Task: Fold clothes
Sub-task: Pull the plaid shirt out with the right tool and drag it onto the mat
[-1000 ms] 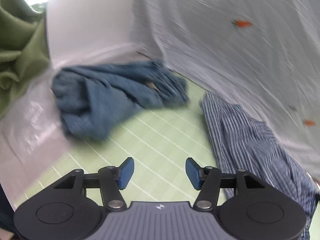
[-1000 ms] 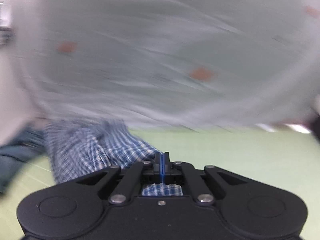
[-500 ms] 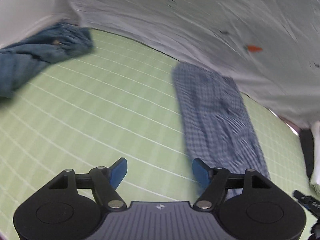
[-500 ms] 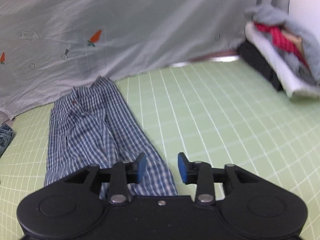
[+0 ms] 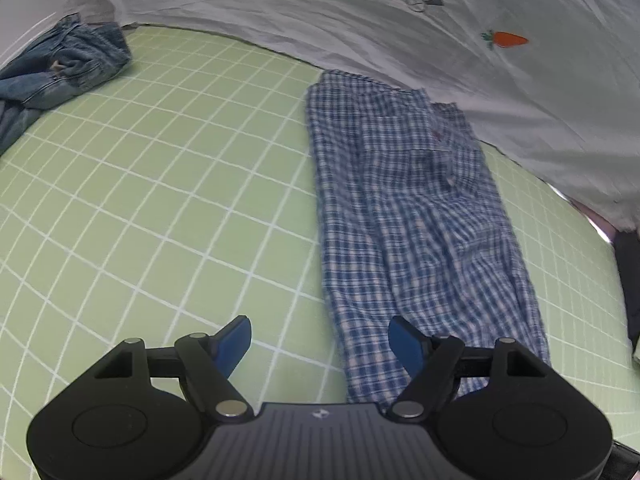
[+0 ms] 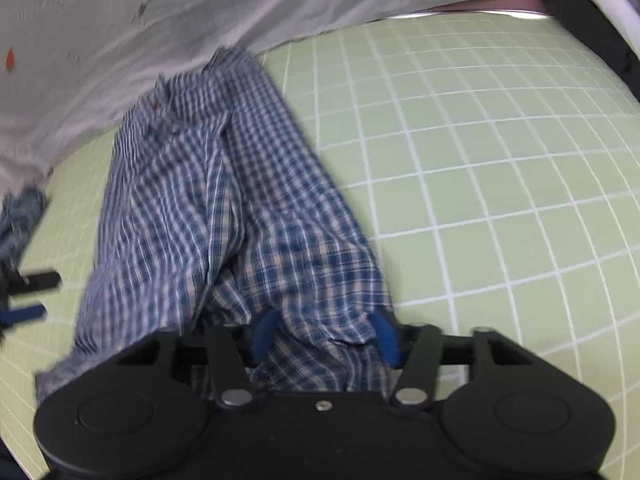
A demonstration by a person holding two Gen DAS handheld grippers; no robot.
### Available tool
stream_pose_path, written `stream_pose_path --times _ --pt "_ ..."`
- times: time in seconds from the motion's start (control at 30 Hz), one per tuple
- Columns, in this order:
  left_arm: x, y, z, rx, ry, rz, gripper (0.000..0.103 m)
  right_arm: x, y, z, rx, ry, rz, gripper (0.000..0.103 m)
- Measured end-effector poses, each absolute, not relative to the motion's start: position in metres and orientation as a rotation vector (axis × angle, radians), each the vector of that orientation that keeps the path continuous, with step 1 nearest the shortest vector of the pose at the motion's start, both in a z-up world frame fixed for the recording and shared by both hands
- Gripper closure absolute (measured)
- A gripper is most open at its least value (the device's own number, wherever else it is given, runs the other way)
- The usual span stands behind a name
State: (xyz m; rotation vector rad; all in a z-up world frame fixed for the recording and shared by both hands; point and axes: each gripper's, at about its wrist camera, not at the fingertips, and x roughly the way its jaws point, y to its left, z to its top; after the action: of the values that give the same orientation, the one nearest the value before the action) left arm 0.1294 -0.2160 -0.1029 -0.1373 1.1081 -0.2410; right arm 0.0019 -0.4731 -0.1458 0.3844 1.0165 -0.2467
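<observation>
I see the pale green cutting mat with white grid lines filling most of both views. A white sheet printed with small carrots drapes across the top of the frame. The blue-and-white checked trousers lie lengthwise right of centre in my left view, a crumpled blue denim garment at upper left. My left gripper stands wide, nothing between its fingers, its right finger over the trousers' edge. My right gripper has checked cloth bunched between partly parted jaws, which have just been closing; whether the pads pinch it I cannot tell.
</observation>
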Motion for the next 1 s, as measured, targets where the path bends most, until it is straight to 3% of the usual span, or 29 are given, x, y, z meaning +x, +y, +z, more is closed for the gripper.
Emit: stream_pose_path --times 0.07,0.13,0.5,0.53,0.6,0.63,0.67,0.83,1.0 --pt "0.132 -0.213 -0.105 -0.13 1.115 -0.216 0.027 0.004 -0.469 -0.146 0.292 1.02 -0.228 0.085" --pt "0.135 -0.209 -0.105 -0.128 1.118 -0.197 0.027 0.007 -0.472 -0.147 0.257 1.018 -0.207 0.095" --pt "0.156 -0.193 -0.103 -0.161 1.093 -0.138 0.027 0.125 -0.591 -0.143 0.056 0.957 -0.601 0.096" --pt "0.156 -0.192 -0.102 -0.163 1.092 -0.131 0.027 0.133 -0.599 -0.136 0.049 0.943 -0.68 0.094" --pt "0.155 -0.189 -0.103 -0.171 1.092 -0.121 0.027 0.128 -0.591 -0.113 0.087 0.845 -0.706 0.076" --pt "0.155 -0.188 -0.104 -0.174 1.094 -0.121 0.027 0.122 -0.581 -0.103 0.103 0.799 -0.703 0.06" --pt "0.155 -0.187 -0.104 -0.177 1.096 -0.12 0.027 0.115 -0.567 -0.096 0.103 0.769 -0.693 0.053" --pt "0.152 -0.193 -0.101 -0.153 1.086 -0.163 0.027 0.102 -0.491 -0.093 0.076 0.736 -0.548 0.039" --pt "0.143 -0.198 -0.095 -0.139 1.068 -0.202 0.027 0.111 -0.459 -0.134 0.118 0.853 -0.315 0.039"
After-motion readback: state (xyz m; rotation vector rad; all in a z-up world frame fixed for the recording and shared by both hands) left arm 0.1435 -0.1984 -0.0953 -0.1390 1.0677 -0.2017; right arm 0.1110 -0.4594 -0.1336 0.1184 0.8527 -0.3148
